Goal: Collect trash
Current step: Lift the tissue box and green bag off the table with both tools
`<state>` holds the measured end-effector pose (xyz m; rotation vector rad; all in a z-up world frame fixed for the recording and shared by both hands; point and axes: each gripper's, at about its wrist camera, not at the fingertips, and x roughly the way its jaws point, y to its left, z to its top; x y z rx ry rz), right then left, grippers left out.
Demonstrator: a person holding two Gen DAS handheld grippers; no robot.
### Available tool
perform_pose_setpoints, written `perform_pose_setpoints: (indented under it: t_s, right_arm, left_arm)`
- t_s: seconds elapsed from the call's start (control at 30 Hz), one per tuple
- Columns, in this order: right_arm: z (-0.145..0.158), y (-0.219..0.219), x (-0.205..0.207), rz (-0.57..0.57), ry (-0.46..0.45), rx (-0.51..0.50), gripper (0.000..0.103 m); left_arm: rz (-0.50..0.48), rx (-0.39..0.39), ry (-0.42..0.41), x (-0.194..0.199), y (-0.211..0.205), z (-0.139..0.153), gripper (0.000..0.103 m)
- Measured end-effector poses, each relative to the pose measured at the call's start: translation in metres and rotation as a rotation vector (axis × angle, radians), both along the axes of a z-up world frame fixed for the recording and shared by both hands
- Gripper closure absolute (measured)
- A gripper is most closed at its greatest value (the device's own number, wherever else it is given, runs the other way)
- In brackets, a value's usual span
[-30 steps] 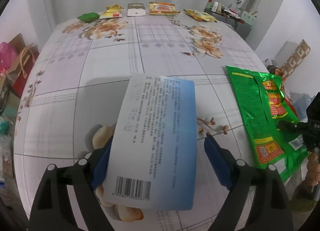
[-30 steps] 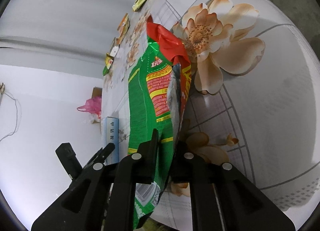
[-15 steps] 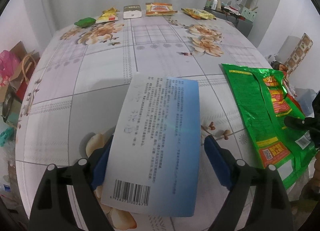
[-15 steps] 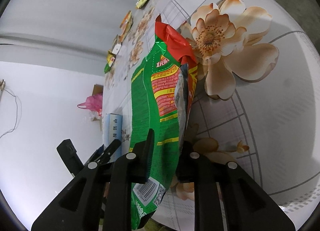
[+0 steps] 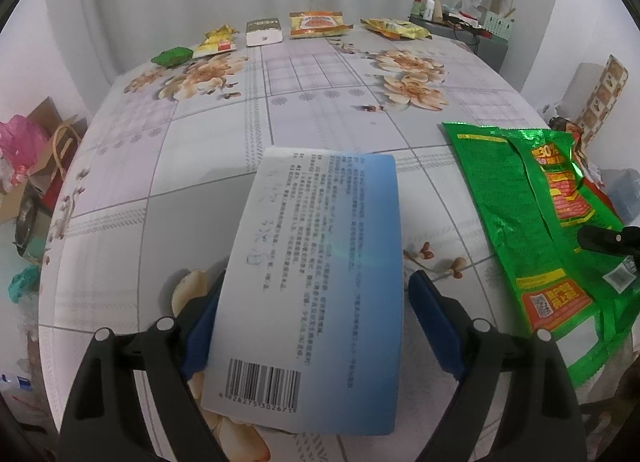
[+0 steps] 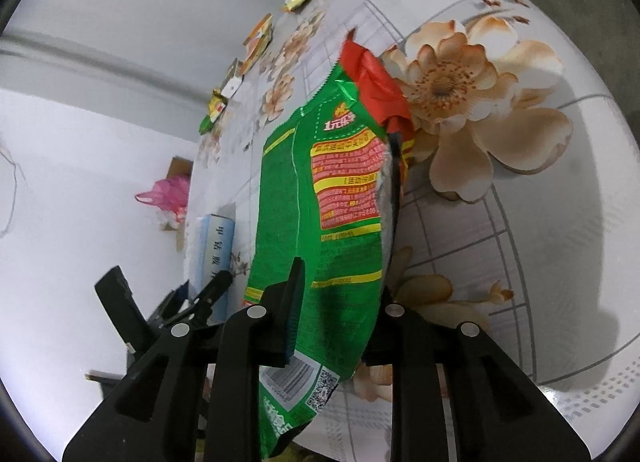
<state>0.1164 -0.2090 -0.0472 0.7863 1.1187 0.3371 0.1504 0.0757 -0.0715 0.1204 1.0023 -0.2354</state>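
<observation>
Release step, by the look of it. Right gripper (image 6: 336, 314) jaws opening around green wrapper (image 6: 320, 230) at table (image 5: 200, 166) edge. Left gripper (image 5: 312, 326) spread wide, blue-white box (image 5: 316, 270) between pads, grip unclear. Next: clear off wrapper.

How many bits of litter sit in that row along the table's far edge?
5: green wad leftmost, yellow packet, white box, orange packet, yellow wrapper rightmost. None looks hidden.
</observation>
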Motion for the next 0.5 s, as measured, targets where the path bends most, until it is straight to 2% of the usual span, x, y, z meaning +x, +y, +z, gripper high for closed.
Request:
perform_pose_setpoints:
  t_s: [0.27, 0.5]
  right_arm:
    - [0.004, 0.014, 0.0, 0.013, -0.023, -0.126, 0.09]
    - [0.002, 0.019, 0.001, 0.01, -0.029, -0.17, 0.097]
  left_arm:
    - [0.006, 0.0, -0.024, -0.002, -0.001, 0.001, 0.028]
    - [0.003, -0.004, -0.037, -0.005, -0.001, 0.002, 0.033]
